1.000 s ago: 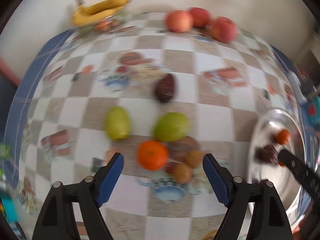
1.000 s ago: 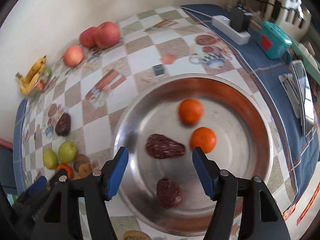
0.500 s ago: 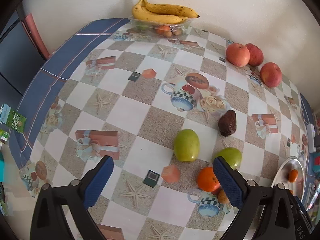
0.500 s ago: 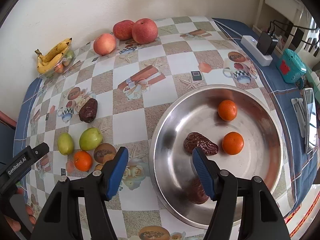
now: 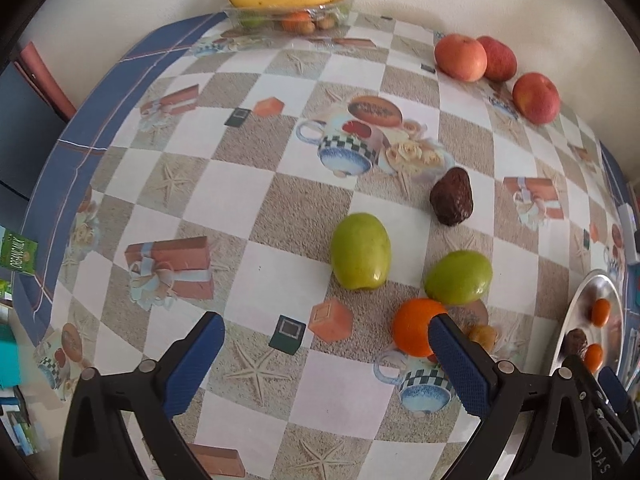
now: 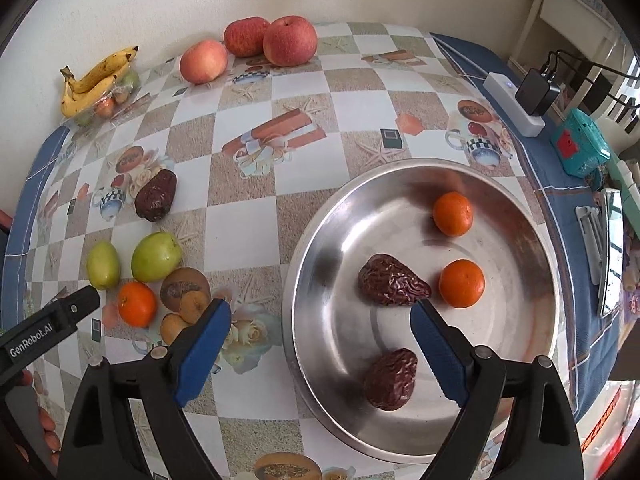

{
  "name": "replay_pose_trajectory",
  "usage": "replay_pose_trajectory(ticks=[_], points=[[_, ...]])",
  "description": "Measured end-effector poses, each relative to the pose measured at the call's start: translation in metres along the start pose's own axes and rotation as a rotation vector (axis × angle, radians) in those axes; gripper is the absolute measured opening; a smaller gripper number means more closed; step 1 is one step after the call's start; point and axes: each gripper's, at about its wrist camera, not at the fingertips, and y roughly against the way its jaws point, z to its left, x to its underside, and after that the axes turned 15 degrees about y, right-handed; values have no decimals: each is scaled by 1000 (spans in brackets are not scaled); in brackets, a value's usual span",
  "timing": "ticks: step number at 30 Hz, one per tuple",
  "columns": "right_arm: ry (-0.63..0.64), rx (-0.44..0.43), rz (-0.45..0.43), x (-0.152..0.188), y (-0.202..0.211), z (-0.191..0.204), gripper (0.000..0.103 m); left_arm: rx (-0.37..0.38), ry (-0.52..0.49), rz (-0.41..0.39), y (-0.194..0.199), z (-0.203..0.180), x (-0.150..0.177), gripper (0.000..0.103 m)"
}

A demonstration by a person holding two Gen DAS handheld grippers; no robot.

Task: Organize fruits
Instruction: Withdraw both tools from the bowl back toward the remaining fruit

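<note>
A steel bowl (image 6: 520, 344) holds two oranges (image 6: 453, 214) and two wrinkled brown dates (image 6: 392, 280). My right gripper (image 6: 320, 326) hangs open over the bowl's left rim, holding nothing. Left of the bowl lie two green fruits (image 6: 156, 257), an orange (image 6: 137, 304), small brown fruits (image 6: 193, 306) and another date (image 6: 156, 201). In the left wrist view my left gripper (image 5: 324, 340) is open above the cloth, nothing between its fingers. The orange (image 5: 414, 330) sits just beyond its right finger, the green fruits (image 5: 361, 251) and date (image 5: 453, 197) farther off.
Three red apples (image 6: 290, 40) line the wall at the back. A clear tray with bananas (image 6: 94, 80) stands in the back left corner. A power strip (image 6: 516, 100), a teal box (image 6: 580, 148) and flat tools (image 6: 608, 248) occupy the right table edge.
The left gripper came lower and nearer to the loose fruits. The right gripper view shifted a little, bringing the bowl closer under it. Both stayed open.
</note>
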Motion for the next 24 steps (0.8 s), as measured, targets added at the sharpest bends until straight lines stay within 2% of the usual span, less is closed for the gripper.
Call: replay_pose_trajectory(ticks=[6,11,16,20,24], points=[[13,1,4,-3,-3,8,92,-2,43,15,-5,14,-8,103],[43,-21,-3,-8,-2,28,91,-19,162,-28,1,44,-23,103],[84,-55,-7,-13,-4,52,91,-1,266,-25,1,71,-33,103],[101,-77,-6,-16,-6,66,91,8,272,-14,-1,75,-33,103],[122,-76,13,-16,-13,74,92,22,214,9,-4,61,-28,103]])
